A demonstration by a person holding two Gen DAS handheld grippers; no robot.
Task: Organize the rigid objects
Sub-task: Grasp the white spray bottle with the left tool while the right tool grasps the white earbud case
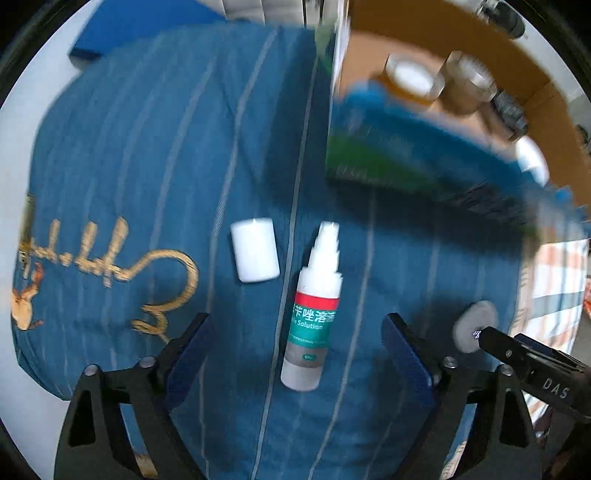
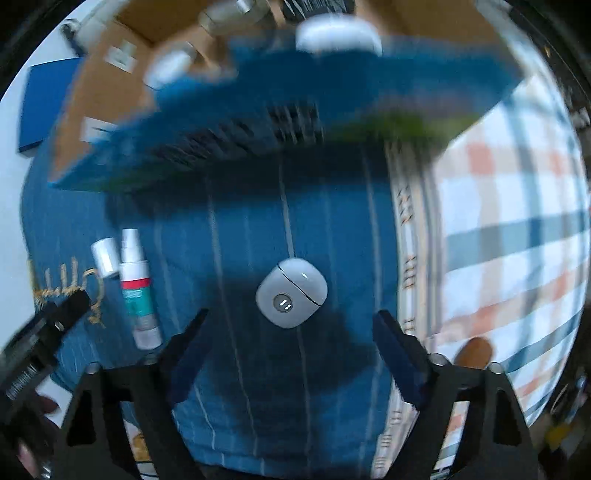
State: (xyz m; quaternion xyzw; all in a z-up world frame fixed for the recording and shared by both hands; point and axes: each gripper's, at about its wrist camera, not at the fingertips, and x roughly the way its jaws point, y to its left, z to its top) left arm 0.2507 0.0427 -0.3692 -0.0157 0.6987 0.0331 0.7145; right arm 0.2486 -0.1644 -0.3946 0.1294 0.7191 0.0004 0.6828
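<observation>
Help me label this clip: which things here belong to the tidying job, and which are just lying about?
Job:
- spray bottle, between the left gripper jaws
- white cap
- grey earbud case, ahead of the right gripper
- blue-green box

Lying about:
- blue striped cloth
- checked cloth
- cardboard box

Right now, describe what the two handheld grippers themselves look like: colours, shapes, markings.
Both look alike. The left gripper has a black frame with triangular cut-outs and silver screw heads, carrying two flat dark blue fingers. The right gripper has the same black frame, screws and blue fingers. Seen from the left wrist camera, the right one's black body bears white letters "DAS". No cables or sleeves are visible.
</observation>
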